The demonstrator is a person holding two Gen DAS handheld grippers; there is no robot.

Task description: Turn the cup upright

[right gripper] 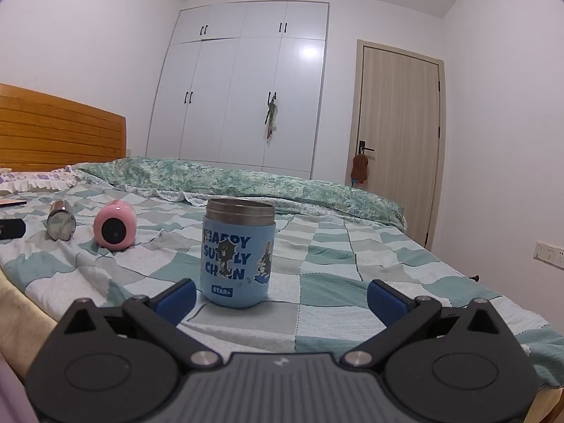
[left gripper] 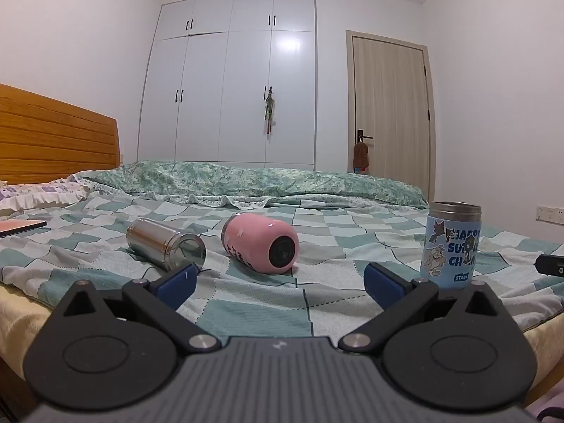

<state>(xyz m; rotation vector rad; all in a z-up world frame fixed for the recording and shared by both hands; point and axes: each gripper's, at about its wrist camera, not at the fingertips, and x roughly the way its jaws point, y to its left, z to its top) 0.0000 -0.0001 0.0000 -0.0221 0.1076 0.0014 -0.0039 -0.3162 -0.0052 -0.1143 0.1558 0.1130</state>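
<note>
On the checked bedspread (left gripper: 246,303), the pink cup (left gripper: 260,243) lies on its side, base toward my left gripper (left gripper: 278,282), whose jaws are spread wide and grip nothing. Just to its left lies a steel cup (left gripper: 165,245), also tipped over, mouth facing me. The blue cup (right gripper: 238,253) stands upright, close before my right gripper (right gripper: 282,296), likewise wide and empty; the left view crops its lettering. A dark object (left gripper: 550,265) at the left view's right edge is cut off, hard to identify. Wardrobe (left gripper: 232,81) and door (left gripper: 391,105) stand behind.
</note>
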